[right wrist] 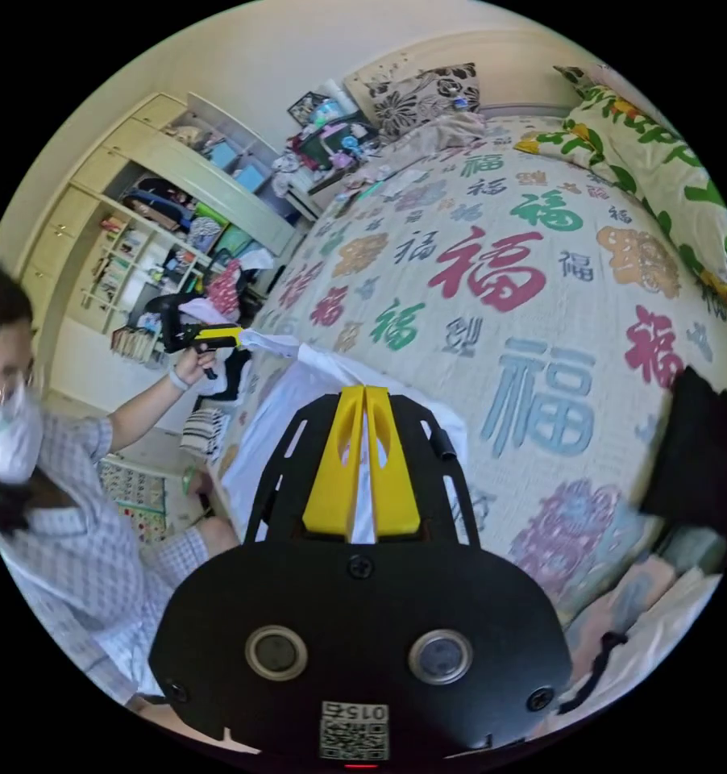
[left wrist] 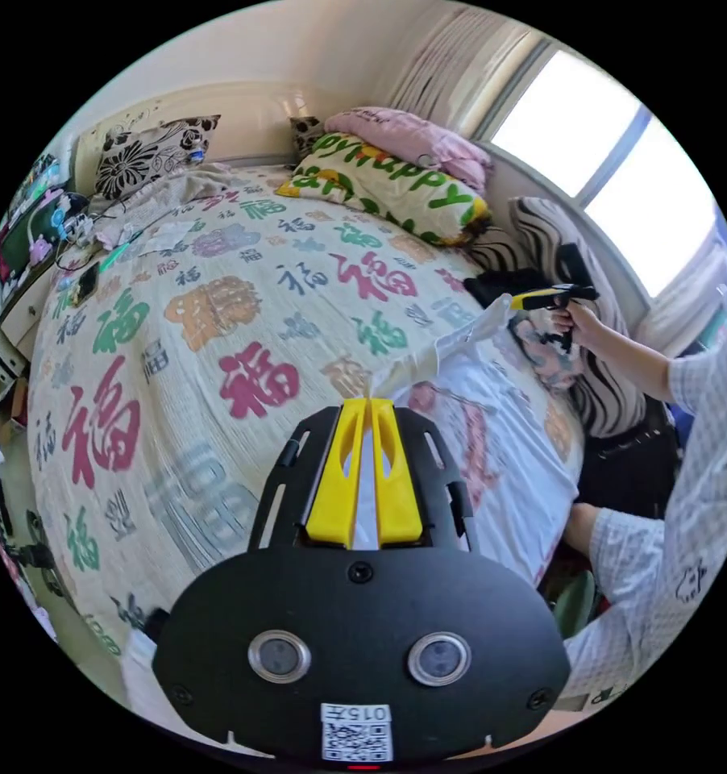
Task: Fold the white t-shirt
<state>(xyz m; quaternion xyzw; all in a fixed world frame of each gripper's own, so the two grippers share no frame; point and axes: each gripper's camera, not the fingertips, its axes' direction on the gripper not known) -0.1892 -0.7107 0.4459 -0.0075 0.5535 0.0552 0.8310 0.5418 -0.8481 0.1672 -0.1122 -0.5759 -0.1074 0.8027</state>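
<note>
The white t-shirt (left wrist: 492, 451) hangs stretched over the near edge of the bed, with a faint print on it. In the left gripper view my left gripper (left wrist: 367, 401) has its yellow jaws shut on one part of the shirt's upper edge. The right gripper (left wrist: 515, 301), held by a hand, pinches the other end of that edge. In the right gripper view my right gripper (right wrist: 364, 391) is shut on the white t-shirt (right wrist: 287, 395), and the left gripper (right wrist: 236, 336) holds the far end taut above the bed's side.
The bed carries a cream bedspread (left wrist: 218, 322) with large coloured characters. Pillows (left wrist: 388, 185) lie by the window side, and a black garment (right wrist: 694, 459) rests on the bed. Cluttered shelves (right wrist: 162, 242) stand beyond the bed. The person (right wrist: 65, 500) stands at the bed's edge.
</note>
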